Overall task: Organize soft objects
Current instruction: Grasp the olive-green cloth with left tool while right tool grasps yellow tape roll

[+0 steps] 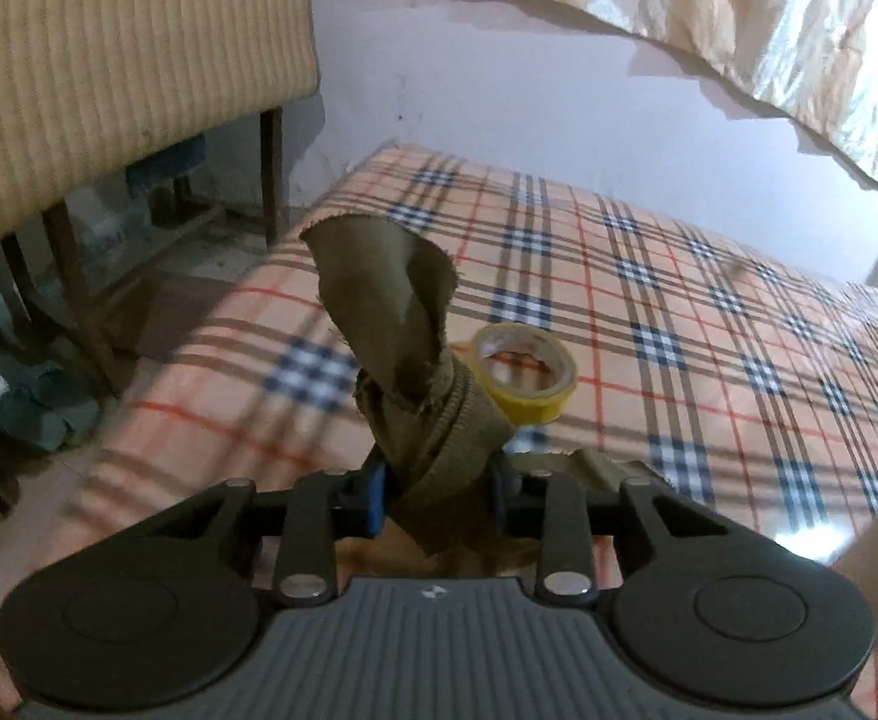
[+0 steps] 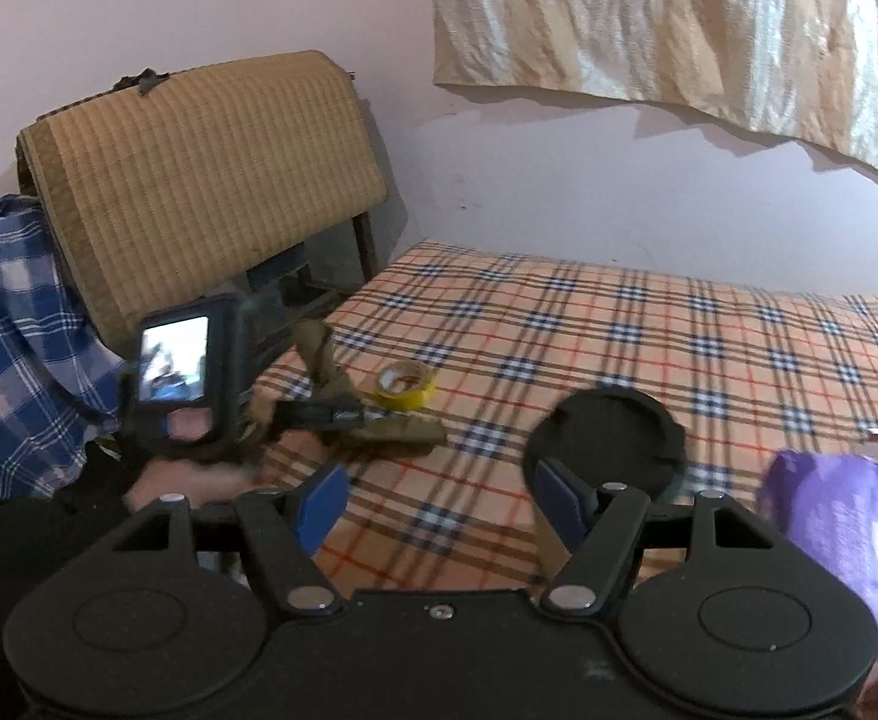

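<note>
An olive-green strip of cloth (image 1: pixel 390 312) sticks up twisted from my left gripper (image 1: pixel 439 492), whose blue pads are shut on its thick knotted part. In the right wrist view the same cloth (image 2: pixel 318 354) rises from the left gripper (image 2: pixel 324 414), and more of it trails on the checked bed sheet (image 2: pixel 709 330). My right gripper (image 2: pixel 442 501) hovers open over the sheet with nothing between its blue pads (image 2: pixel 321 501). A black round fabric piece (image 2: pixel 610 444) lies just beyond its right finger.
A yellow tape roll (image 1: pixel 529 378) lies on the bed (image 1: pixel 709 300) just past the cloth. A purple packet (image 2: pixel 829 540) sits at the right edge. A woven mat (image 2: pixel 198 180) hangs over a wooden frame left of the bed. A blue checked sleeve (image 2: pixel 12 330) is at far left.
</note>
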Available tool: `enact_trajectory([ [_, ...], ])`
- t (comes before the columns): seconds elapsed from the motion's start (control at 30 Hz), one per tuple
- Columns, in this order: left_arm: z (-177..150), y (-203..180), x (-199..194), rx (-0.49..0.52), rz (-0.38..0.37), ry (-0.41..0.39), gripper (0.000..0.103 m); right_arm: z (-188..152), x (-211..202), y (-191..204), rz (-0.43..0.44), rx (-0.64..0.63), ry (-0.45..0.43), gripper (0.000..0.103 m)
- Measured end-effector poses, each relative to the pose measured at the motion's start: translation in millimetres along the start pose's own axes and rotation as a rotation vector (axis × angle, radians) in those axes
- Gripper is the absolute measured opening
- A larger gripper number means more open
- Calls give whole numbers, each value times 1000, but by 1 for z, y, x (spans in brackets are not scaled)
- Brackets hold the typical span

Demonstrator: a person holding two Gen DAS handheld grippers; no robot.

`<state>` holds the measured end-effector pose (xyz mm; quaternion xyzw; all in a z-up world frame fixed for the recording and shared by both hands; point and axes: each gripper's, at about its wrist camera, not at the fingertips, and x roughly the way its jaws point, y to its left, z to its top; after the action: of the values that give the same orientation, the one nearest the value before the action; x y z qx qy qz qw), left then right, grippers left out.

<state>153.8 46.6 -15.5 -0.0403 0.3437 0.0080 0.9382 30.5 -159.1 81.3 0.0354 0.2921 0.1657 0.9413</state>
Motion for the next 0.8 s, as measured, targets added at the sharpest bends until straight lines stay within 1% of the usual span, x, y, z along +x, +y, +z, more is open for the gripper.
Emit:
enact_trajectory([
  [0.1, -5, 19, -24, 21, 26, -22, 33, 11, 19, 14, -4, 13, -13, 86],
  [0.17, -7, 29, -31, 27, 39, -30, 33, 20, 39, 23, -6, 40, -12, 88],
  [0.23, -12, 39, -33, 44, 64, -43, 33, 26, 62, 33, -17, 53, -10, 88],
  [0.3, -16, 51, -27, 22, 72, -37, 33, 27, 90, 45, -37, 44, 6, 88],
  [0.4, -13, 60, -22, -36, 36, -31, 33, 25, 132, 56, -79, 9, 31, 88],
  [0.5, -4, 60, -22, -42, 27, -49, 33, 23, 173, 55, -115, 32, 57, 88],
  [0.6, -4, 60, -22, -39, 9, -53, 33, 24, 210, 53, -144, 38, 76, 89],
  [0.7, -3, 59, -22, -32, -2, -57, 33, 26, 239, 53, -180, 15, 80, 89],
  [0.8, -1, 65, -22, -66, -27, -56, 33, 27, 263, 52, -190, 32, 97, 89],
])
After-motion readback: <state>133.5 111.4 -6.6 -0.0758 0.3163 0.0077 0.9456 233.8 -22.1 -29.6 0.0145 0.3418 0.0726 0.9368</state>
